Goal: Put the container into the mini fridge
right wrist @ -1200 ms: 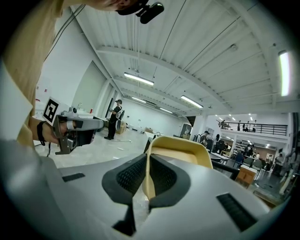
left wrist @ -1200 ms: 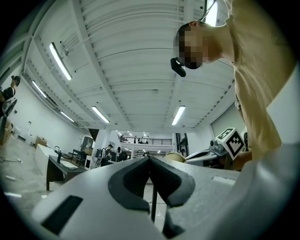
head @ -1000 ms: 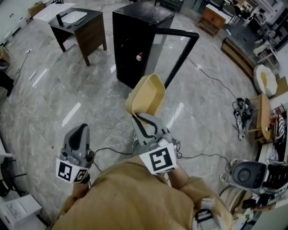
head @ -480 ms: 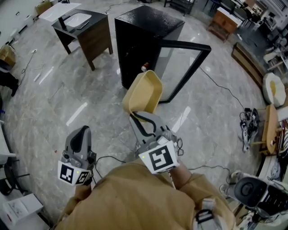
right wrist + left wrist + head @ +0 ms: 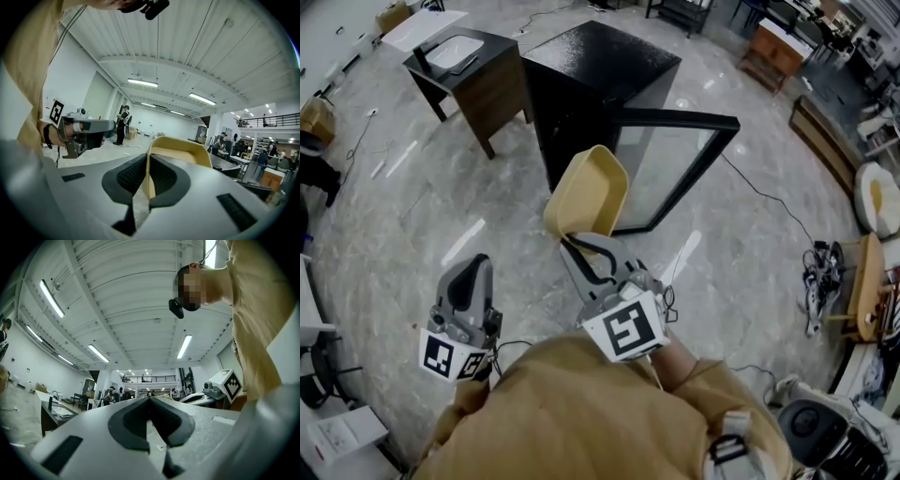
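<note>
A tan open container [image 5: 586,195] hangs in the air, its rim pinched by my right gripper [image 5: 572,242], which is shut on it. The container [image 5: 180,151] rises between the closed jaws in the right gripper view. Ahead stands the black mini fridge [image 5: 591,89] with its glass door [image 5: 670,164] swung open toward me. My left gripper [image 5: 469,286] is held low at the left, shut with nothing between its fingers; in the left gripper view [image 5: 150,401] it points up at the ceiling.
A dark side table [image 5: 473,70] with a white tray stands left of the fridge. Cables [image 5: 750,183] trail over the marble floor at the right, where a wooden stool [image 5: 853,272] and other gear stand. People stand in the distance [image 5: 123,123].
The view has drawn nearer to the fridge, whose open door now shows more fully. The container stays held in the right gripper; the left gripper keeps its place.
</note>
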`<state>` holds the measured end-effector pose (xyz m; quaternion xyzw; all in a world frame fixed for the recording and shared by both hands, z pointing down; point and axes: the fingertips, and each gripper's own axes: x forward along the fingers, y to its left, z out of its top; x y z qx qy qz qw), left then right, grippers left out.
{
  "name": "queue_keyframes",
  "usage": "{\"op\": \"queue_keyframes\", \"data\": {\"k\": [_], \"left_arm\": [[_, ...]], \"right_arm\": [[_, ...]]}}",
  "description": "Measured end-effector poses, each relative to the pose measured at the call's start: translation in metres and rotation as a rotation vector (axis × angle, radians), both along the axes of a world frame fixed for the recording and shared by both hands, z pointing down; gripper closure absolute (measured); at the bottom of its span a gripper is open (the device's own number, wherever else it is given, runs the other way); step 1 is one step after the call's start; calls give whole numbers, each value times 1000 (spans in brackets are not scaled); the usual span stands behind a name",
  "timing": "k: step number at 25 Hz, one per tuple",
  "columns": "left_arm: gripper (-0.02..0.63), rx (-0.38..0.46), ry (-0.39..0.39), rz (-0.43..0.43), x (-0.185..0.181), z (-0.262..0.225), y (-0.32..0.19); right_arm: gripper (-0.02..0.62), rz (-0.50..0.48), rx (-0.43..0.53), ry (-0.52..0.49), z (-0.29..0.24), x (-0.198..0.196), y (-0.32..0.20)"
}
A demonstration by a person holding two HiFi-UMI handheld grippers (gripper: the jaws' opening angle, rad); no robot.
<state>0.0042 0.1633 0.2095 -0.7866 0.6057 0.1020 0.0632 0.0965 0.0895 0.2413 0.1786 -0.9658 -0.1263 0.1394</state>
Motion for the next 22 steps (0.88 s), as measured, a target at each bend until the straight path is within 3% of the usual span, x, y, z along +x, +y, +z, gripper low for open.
{"op": "queue_keyframes", "data": {"k": [10, 22], "left_arm": [[603, -41, -17, -61, 1, 7, -57], [603, -14, -1, -29, -23, 17, -104]], "right_arm": [[581, -100, -37, -18, 7, -11, -51], [581, -52, -33, 12, 15, -24, -85]]}}
